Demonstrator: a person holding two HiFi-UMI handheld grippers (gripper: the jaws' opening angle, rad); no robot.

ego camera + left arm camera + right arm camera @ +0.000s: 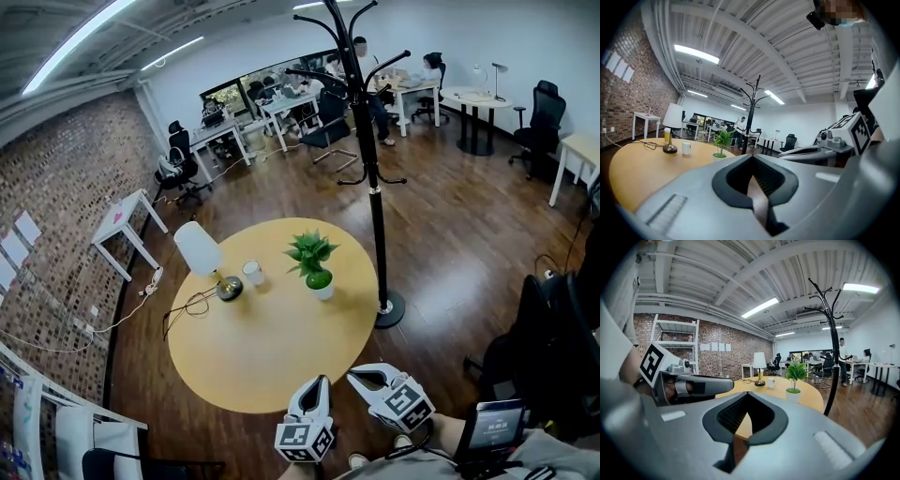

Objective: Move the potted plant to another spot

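The potted plant [317, 264], green leaves in a small white pot, stands upright on the right half of the round yellow table [272, 361]. It also shows in the left gripper view as the plant [723, 140] and in the right gripper view as the plant [795, 377]. My left gripper [317, 384] and right gripper [364, 377] hover side by side over the table's near edge, well short of the plant. The left gripper [752, 161] and the right gripper [747, 398] both have their jaws together, with nothing between them.
A white-shaded lamp [202, 255] with a trailing cable and a white cup [251, 272] stand left of the plant. A black coat rack [373, 178] rises just right of the table. Desks, chairs and seated people fill the far room.
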